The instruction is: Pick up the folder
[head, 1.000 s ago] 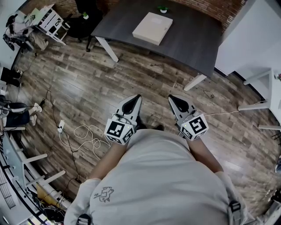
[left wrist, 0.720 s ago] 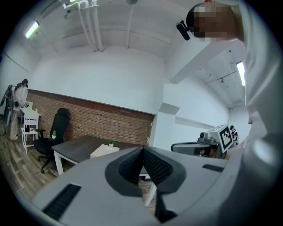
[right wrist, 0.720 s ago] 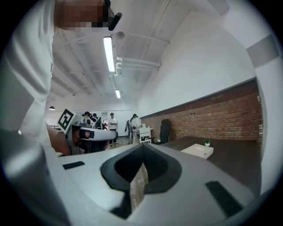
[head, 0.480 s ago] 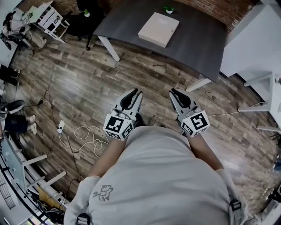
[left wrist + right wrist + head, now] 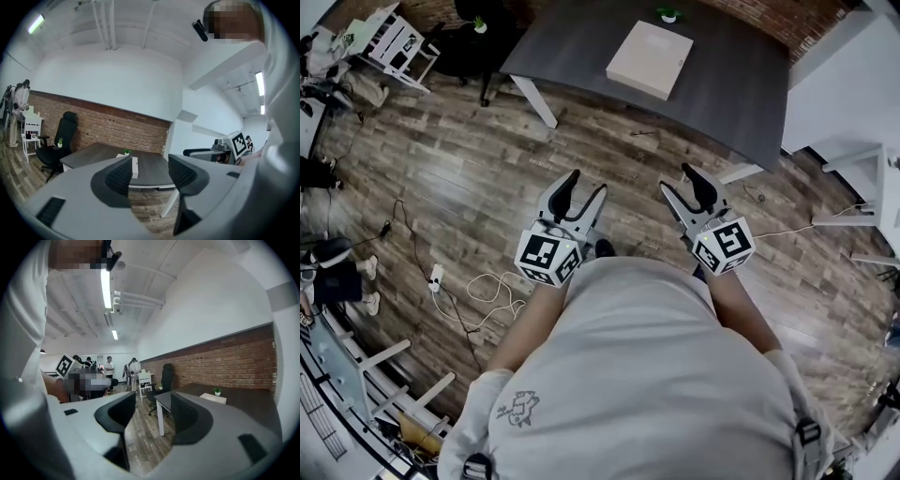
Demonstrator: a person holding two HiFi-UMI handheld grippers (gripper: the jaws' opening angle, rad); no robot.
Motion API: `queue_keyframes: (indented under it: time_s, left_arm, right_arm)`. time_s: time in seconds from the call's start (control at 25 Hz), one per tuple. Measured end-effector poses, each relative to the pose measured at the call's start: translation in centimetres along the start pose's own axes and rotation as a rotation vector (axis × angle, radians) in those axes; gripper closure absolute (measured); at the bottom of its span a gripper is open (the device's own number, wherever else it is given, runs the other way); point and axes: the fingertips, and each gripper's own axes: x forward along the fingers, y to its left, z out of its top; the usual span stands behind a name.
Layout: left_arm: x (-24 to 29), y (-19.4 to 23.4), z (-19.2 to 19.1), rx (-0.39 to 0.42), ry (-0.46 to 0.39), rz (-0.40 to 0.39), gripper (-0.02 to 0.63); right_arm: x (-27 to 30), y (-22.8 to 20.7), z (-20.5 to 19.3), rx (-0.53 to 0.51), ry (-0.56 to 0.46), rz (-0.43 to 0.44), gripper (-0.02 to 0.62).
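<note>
The folder (image 5: 650, 59), a flat cream slab, lies on the dark grey table (image 5: 741, 84) far ahead of me; the left gripper view shows the folder (image 5: 134, 166) past its jaws, and the right gripper view shows the folder (image 5: 213, 398) at the right. My left gripper (image 5: 584, 190) and right gripper (image 5: 683, 181) hang side by side over the wooden floor, well short of the table. Both have just been opening, and nothing is between their jaws. The left gripper (image 5: 149, 173) and right gripper (image 5: 153, 413) point roughly level toward the table.
A small potted plant (image 5: 669, 14) stands on the table behind the folder. A black office chair (image 5: 473, 37) and a white rack (image 5: 394, 42) sit at the far left. Cables (image 5: 478, 291) trail over the floor at my left. White furniture (image 5: 862, 216) stands at the right. People (image 5: 110, 369) stand in the distance.
Both grippers went from shut to open. I have moved toward the table, and the folder has slid a little to the right in the head view.
</note>
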Motion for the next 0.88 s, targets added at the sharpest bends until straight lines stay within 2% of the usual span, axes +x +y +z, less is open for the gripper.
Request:
queue_keyframes:
  time_s: [0.48, 0.88]
  left_arm:
    - [-1.7, 7.0, 0.6, -0.024, 0.000, -0.018, 0.341]
    - [-0.6, 9.6, 0.3, -0.066, 0.007, -0.009, 0.336]
  right_arm:
    - [6.3, 2.3, 0.1, 0.015, 0.020, -0.029, 0.336]
    - [9.0, 1.1, 0.1, 0.054, 0.022, -0.025, 0.336]
